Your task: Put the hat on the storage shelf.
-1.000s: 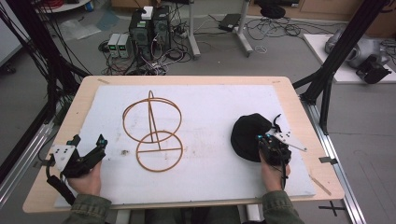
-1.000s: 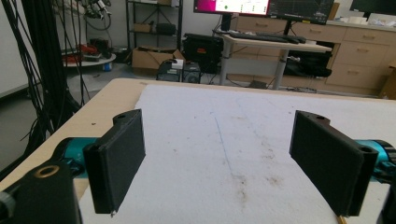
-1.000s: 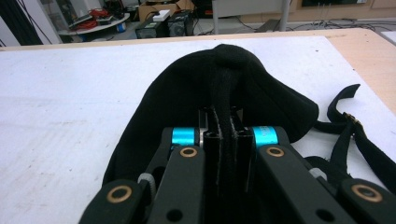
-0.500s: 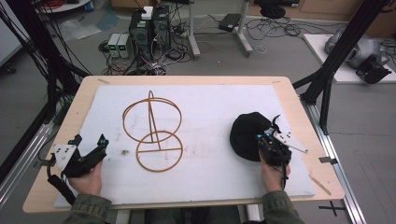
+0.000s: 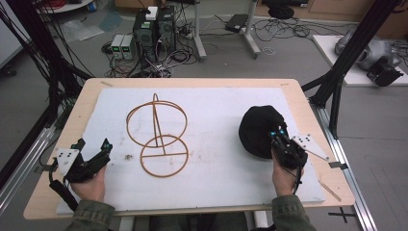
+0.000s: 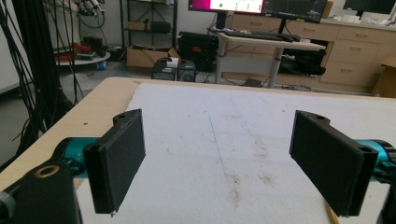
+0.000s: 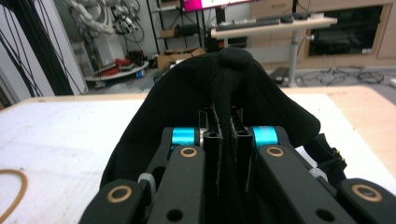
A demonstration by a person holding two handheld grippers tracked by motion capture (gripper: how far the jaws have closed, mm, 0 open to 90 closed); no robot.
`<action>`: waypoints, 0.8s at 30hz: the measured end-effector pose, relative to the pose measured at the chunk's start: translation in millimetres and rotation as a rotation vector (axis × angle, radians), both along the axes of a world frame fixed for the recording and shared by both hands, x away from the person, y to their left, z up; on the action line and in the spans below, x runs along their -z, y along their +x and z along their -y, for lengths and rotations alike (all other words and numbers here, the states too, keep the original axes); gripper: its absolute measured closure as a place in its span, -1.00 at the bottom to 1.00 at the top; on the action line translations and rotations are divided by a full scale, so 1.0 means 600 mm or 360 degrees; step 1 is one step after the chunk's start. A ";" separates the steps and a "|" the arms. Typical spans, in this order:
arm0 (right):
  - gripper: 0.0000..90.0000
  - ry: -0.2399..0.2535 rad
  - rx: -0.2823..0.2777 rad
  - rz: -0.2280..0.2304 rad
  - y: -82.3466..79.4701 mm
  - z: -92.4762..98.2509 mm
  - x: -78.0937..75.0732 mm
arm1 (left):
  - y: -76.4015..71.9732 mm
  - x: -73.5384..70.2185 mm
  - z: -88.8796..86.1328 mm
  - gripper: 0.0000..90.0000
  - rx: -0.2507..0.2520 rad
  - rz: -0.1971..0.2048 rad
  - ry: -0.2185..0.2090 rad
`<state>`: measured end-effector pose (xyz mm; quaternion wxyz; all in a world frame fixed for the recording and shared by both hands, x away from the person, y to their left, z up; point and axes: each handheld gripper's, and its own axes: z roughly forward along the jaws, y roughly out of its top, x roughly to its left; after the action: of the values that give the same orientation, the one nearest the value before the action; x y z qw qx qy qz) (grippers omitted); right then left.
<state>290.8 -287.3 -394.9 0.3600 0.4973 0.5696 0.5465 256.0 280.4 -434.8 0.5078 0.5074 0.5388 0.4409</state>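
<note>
A black cap lies at the right of the white mat. My right gripper is shut on the cap's near edge; in the right gripper view a fold of the black cap is pinched between the closed jaws of the right gripper. A wooden stand made of two rings and an upright hoop rests left of centre. At the front left my left gripper rests open on the mat. In the left gripper view its pads stand wide apart with nothing between them, the left gripper facing bare mat.
The wooden table edge frames the mat. Black frame posts stand at the right, and computers with cables sit on the floor beyond. A thin curve of the wooden ring appears at the lower left of the right gripper view.
The right gripper has shifted slightly on the cap's edge. The left gripper has stayed put.
</note>
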 end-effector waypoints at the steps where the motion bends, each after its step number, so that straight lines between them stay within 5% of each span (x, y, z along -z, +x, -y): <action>1: 0.94 0.0030 0.0006 0.0043 -0.004 -0.003 -0.007 | 0.000 0.000 0.000 -0.59 0.0000 0.0000 0.0001; 24: 0.93 0.0088 -0.0071 0.0397 -0.027 -0.022 -0.045 | -0.001 0.001 -0.002 -0.59 0.0016 -0.0008 0.0001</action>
<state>274.7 -274.2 -367.9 0.4019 0.4224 0.5161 0.6274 255.1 281.9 -435.7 0.5084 0.5114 0.5375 0.4371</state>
